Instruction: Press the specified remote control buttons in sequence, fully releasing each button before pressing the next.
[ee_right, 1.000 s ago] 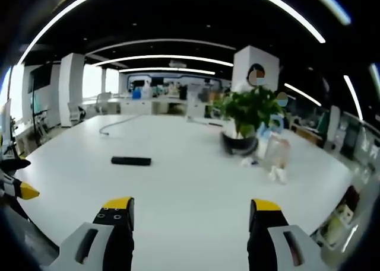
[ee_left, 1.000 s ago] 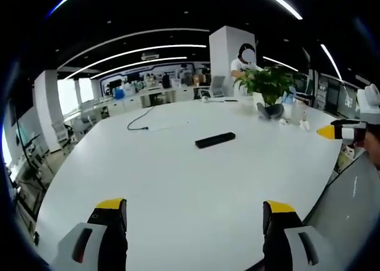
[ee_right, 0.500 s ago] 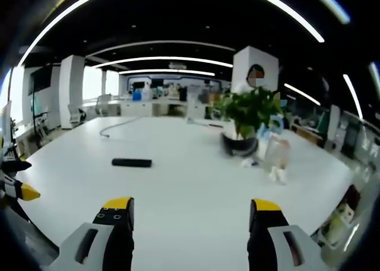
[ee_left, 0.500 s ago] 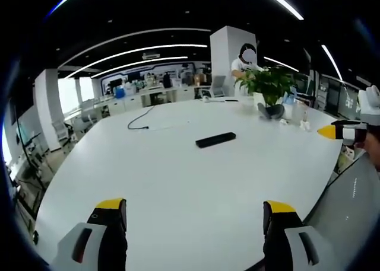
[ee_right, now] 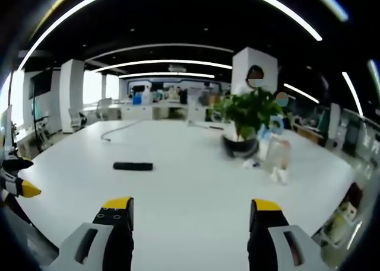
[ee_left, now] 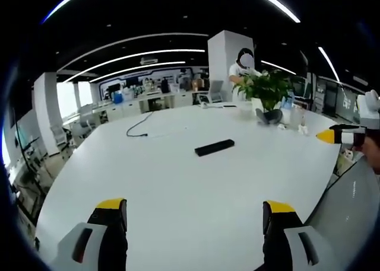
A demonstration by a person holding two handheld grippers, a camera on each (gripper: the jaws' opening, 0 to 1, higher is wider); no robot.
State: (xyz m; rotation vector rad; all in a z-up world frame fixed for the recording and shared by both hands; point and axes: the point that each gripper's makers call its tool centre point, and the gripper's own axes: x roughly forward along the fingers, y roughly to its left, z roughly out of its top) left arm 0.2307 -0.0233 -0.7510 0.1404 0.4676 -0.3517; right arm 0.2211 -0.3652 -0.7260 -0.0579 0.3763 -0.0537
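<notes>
On the large white table (ee_left: pixel 178 182), left of the green potted plant (ee_right: pixel 246 120), lies the slim black remote control (ee_left: pixel 214 147); left gripper (ee_left: pixel 193 214) and right gripper (ee_right: pixel 190 214) hover wide apart, holding nothing.

left gripper (ee_left: pixel 195 214): black jaws, yellow tips, grey-white housings with dark slots
right gripper (ee_right: pixel 193 214): matching black jaws, yellow tips, grey-white housings

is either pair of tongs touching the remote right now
No, the remote lies alone on the white table, well ahead of the open left tongs.
</notes>
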